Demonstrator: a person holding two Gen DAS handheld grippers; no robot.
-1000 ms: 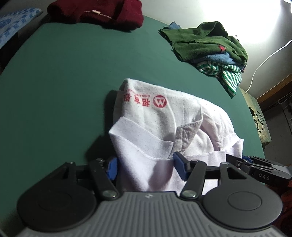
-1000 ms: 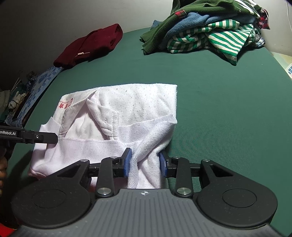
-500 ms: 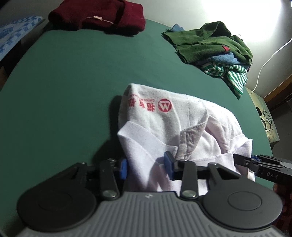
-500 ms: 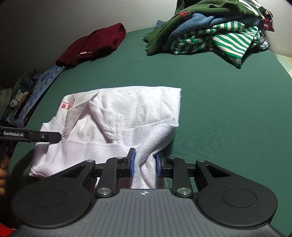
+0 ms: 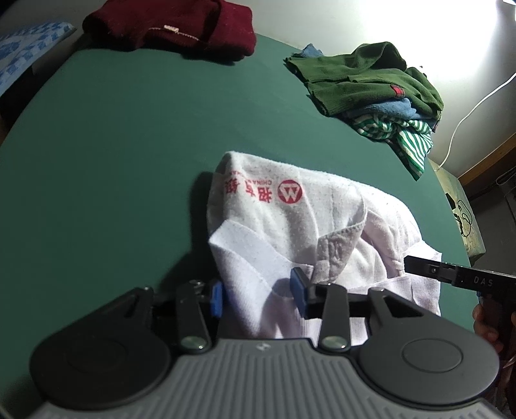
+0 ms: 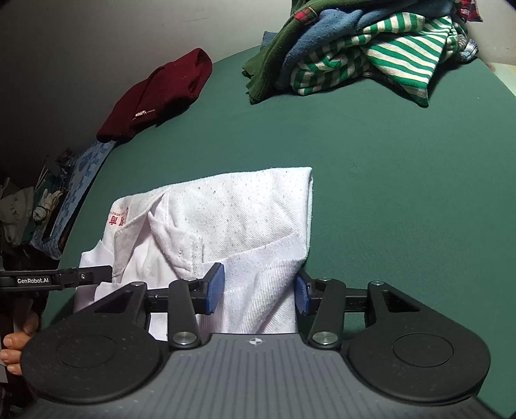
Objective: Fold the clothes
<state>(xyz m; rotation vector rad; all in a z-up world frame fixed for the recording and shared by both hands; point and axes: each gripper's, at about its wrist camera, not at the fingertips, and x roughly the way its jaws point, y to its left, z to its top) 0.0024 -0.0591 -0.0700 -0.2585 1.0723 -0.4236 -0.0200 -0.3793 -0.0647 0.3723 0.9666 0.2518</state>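
A white polo shirt (image 5: pixel 309 225), already folded into a compact bundle with red printed characters and a round red logo on one panel, lies on the green worktop (image 5: pixel 122 154), and both tools sit at its near edge. The left tool (image 5: pixel 256 293) has its blue-padded fingers (image 5: pixel 215 298) spread apart on either side of a flap of the shirt's near hem; the cloth passes between the pads without being pinched, so the jaws stand open around it. The right tool (image 6: pixel 258 288) is likewise parted, with one blue pad (image 6: pixel 214 287) on the cloth on one side of a ribbed fold of the shirt (image 6: pixel 232 225) and the other just at the fold's outer edge, neither squeezing it. From the left wrist view the right tool's black finger reaches onto the shirt's far corner; from the right wrist view the left tool's black arm comes in over the opposite corner, with a person's fingers (image 6: pixel 13 345) visible behind it. Beyond the shirt, well apart from it, a heap of clothes (image 6: pixel 371 48) in dark green, blue and green-and-white stripes rests on the worktop, and a dark red garment (image 5: pixel 171 27) lies at the worktop's far rim, also well away from the shirt.
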